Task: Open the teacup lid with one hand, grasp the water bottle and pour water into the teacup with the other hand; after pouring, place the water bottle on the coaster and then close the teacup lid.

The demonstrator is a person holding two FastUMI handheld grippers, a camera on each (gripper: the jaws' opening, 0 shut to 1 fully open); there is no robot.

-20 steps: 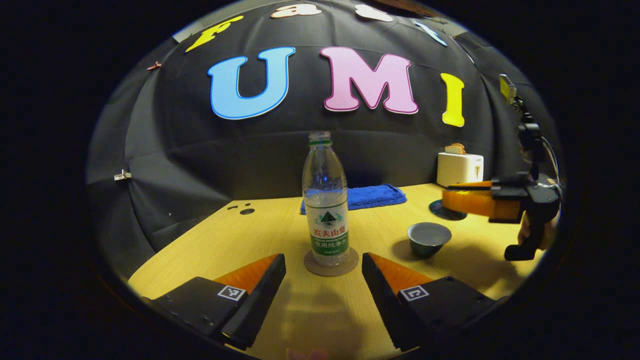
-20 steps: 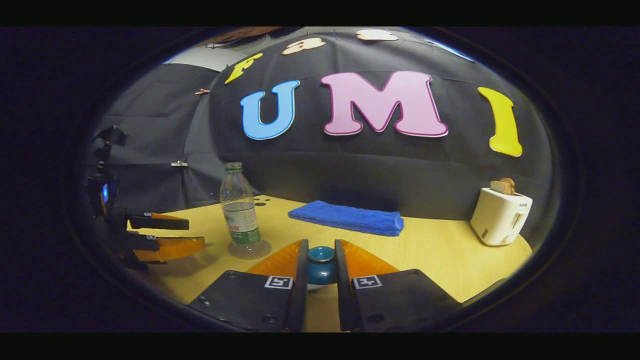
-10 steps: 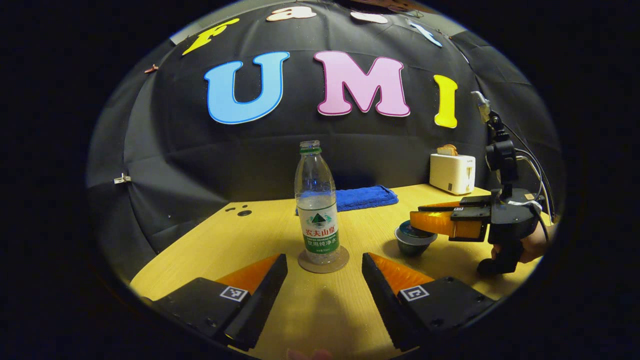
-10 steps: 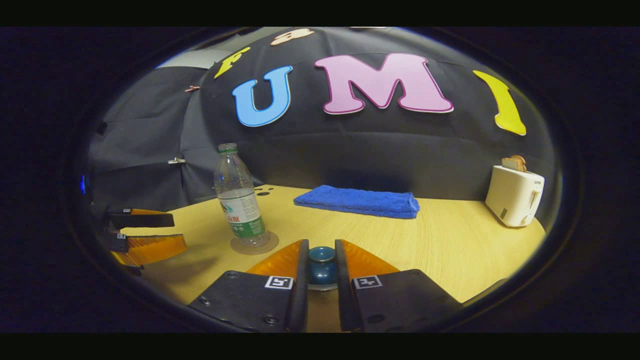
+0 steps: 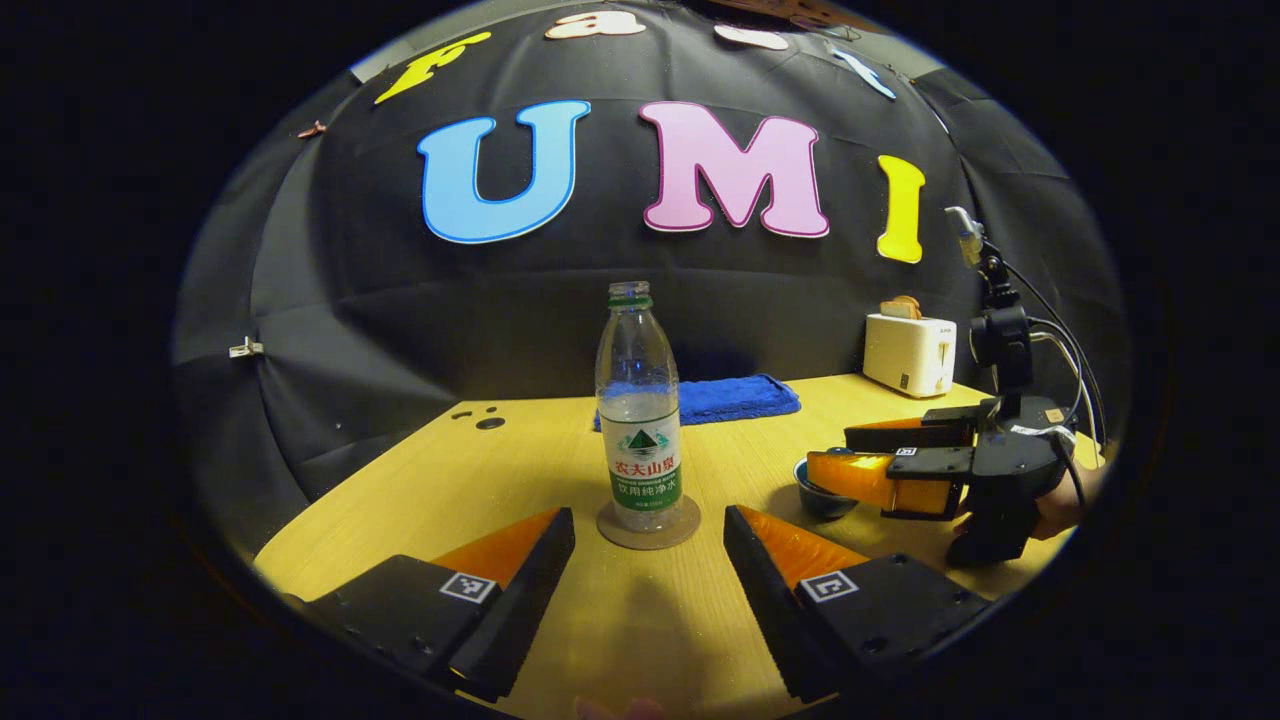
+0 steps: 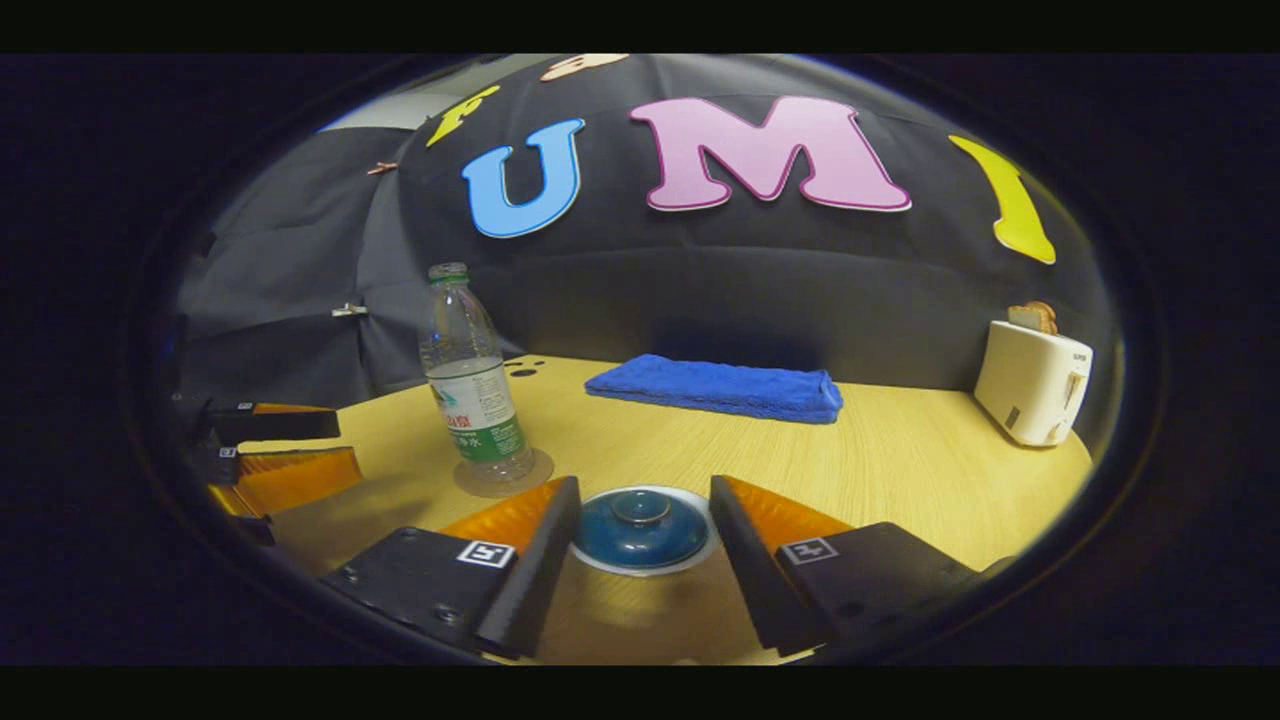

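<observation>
Left gripper [image 5: 648,560]: fingers spread wide at the bottom of the left gripper view, holding nothing; also at the left edge of the right gripper view [image 6: 275,450], two orange-faced fingers one above the other, apart.
Right gripper [image 6: 640,535]: fingers parted at the bottom centre of the right gripper view, one on each side of the lid, not touching it; also at the right of the left gripper view [image 5: 880,455], held by a hand [image 5: 1060,505], its orange fingers over the cup.
Bottle [image 5: 640,405]: centre of the left gripper view; upright on the coaster, uncapped, partly filled; beyond the left fingertips, apart from them; left of centre in the right gripper view [image 6: 470,385].
Coaster [image 5: 648,528]: round, tan; under the bottle; its near rim shows in front of the bottle base; in the right gripper view [image 6: 505,478] just beyond the left fingertip.
Lid [image 6: 640,525]: blue, domed, with a small knob; seated on the cup, whose pale rim rings it; lower centre of the right gripper view.
Cup [image 5: 822,497]: dark bowl at the lower right of the left gripper view; partly hidden by the right gripper's fingers.
Table [image 6: 900,480]: pale wood; bears everything.
Towel [image 6: 720,388]: blue, folded; at the table's far edge, centre.
Toaster [image 6: 1035,385]: white, with bread in its slots; far right of the table.
</observation>
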